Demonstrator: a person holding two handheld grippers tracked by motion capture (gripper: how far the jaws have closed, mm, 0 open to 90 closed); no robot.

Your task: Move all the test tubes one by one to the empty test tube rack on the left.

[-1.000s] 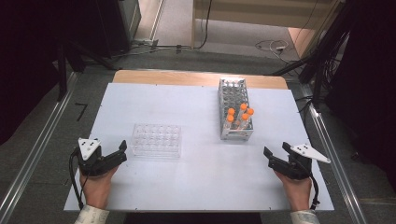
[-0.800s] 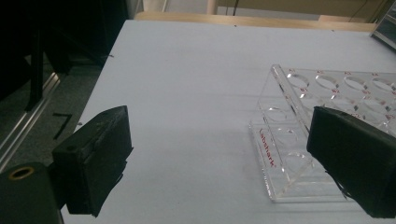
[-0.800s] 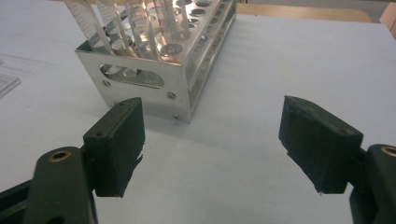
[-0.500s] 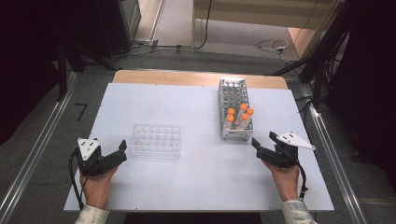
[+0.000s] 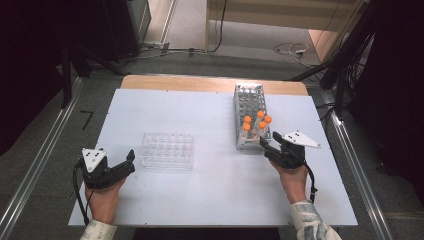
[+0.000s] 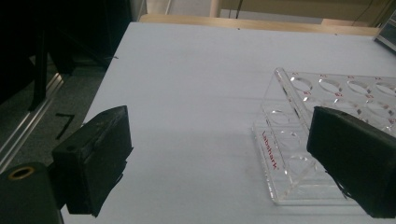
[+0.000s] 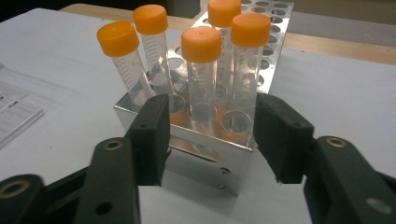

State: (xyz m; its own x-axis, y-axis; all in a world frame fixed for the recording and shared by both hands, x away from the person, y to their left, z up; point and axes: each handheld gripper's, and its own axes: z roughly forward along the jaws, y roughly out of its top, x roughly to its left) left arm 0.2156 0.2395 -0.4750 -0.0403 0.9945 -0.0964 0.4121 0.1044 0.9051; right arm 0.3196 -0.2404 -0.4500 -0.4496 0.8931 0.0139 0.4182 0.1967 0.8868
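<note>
- The left tongs [image 5: 131, 161] are held apart, resting on the counter [image 5: 200, 200] just beside the clear rack [image 5: 167, 150].
- Five orange-capped tubes [image 5: 247, 120] stand in the metal rack [image 5: 248, 97].
- The right tongs [image 5: 268, 141], just narrowed, are half apart at its near end, gripping nothing.

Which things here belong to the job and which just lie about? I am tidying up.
In the job: orange-capped tubes, metal rack, clear rack, right claw, half closed near the tubes, gripping nothing.
Lying about: cables on the floor.
</note>
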